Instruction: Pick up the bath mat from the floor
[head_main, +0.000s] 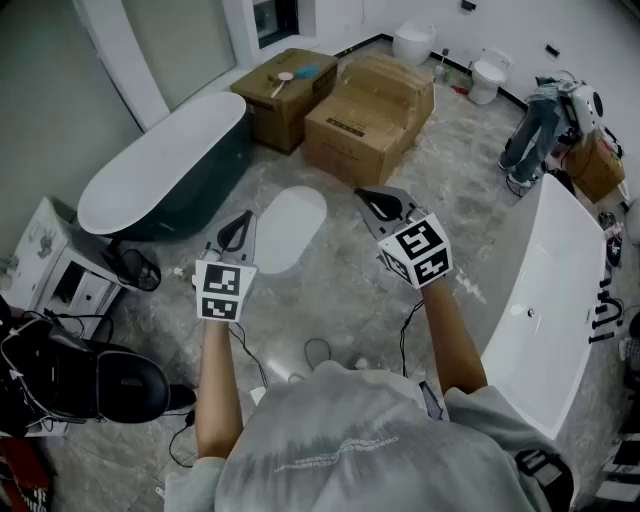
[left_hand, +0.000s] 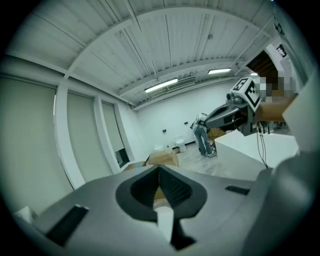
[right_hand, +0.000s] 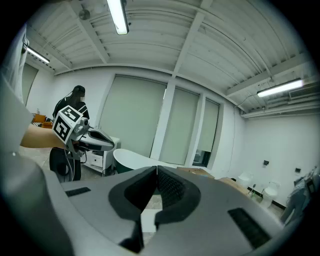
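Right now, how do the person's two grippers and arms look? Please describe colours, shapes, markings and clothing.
Both grippers look alike. The left gripper and the right gripper each have a grey body and black, pointed jaws with ribbed pads. Each carries a white cube printed with black square markers. The person wears a grey short-sleeved shirt, so the forearms are uncovered.

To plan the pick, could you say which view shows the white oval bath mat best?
The head view: the white oval bath mat lies whole ahead of the left tool and right tool. Both gripper views look level across the room and show no clear mat.
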